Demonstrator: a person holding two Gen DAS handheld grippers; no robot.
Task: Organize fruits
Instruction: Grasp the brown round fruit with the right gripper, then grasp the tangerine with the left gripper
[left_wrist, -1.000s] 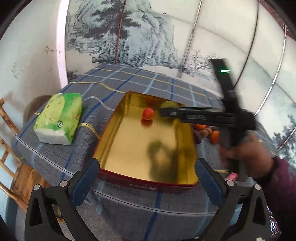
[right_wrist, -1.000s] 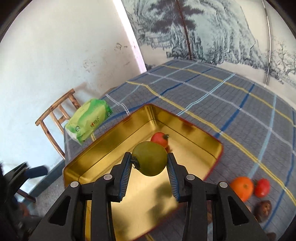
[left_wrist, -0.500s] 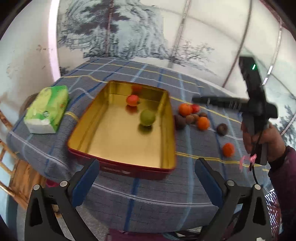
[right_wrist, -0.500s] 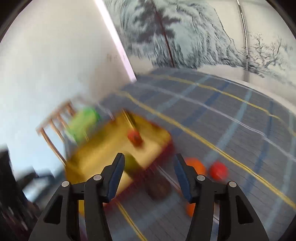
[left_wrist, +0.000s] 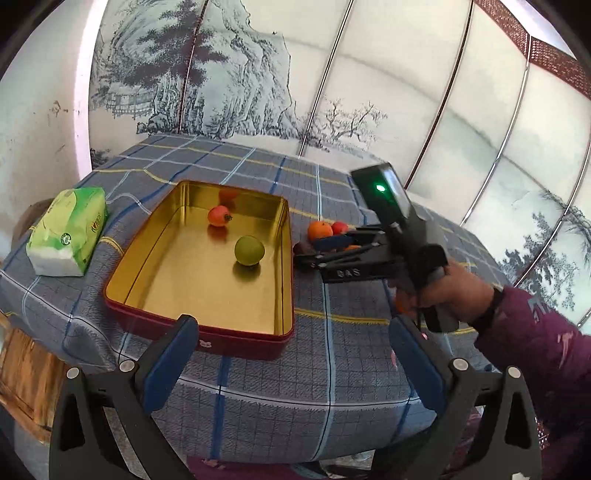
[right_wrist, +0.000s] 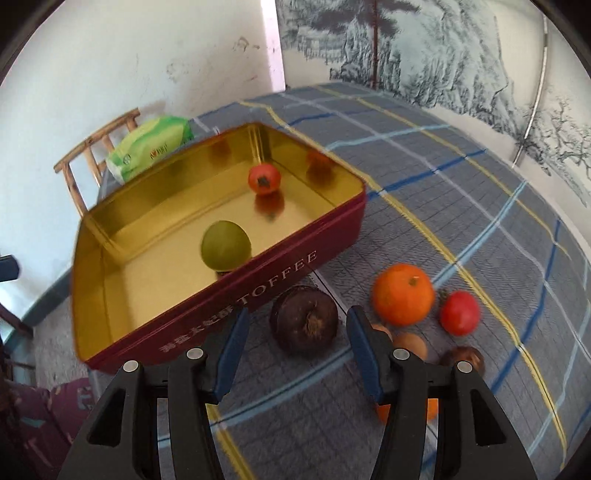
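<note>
Right gripper (right_wrist: 293, 347): jaws spread, nothing pinched. They have just been opening, from clamped on the green fruit to their present gap. The dark brown fruit (right_wrist: 304, 320) lies on the cloth just beyond the blue pads (right_wrist: 232, 350), roughly centred on the gap at 12 o'clock; no pad touches it.

Left gripper (left_wrist: 290, 363): jaws spread wide, empty, hanging over the near edge of the table (left_wrist: 332, 369).

Tin (right_wrist: 280, 266): red outside, gold inside, "TOFFEE" printed on its side wall. It holds two fruits: the green fruit (right_wrist: 225, 245) close to the lettered wall, and a red-orange fruit (right_wrist: 264, 178) near the opposite wall. In the left wrist view the green fruit (left_wrist: 249, 250) sits at about 4 o'clock from the red-orange one (left_wrist: 218, 216), the two apart.

Loose fruits on the checked cloth, right wrist view: an orange (right_wrist: 402, 293) at 2 o'clock from the dark brown fruit, a small red fruit (right_wrist: 459, 313) just beside it at 3 o'clock, two tan fruits (right_wrist: 410, 345) partly hidden behind the right finger, and another dark one (right_wrist: 463, 360) at 5 o'clock from the orange. One more orange fruit (right_wrist: 384, 411) is mostly hidden under the gripper body.

Green tissue pack (left_wrist: 68, 232) lies at 9 o'clock of the tin, apart from it. A hand (left_wrist: 452, 291) in a maroon sleeve (left_wrist: 535, 350) grips the right tool's handle.
</note>
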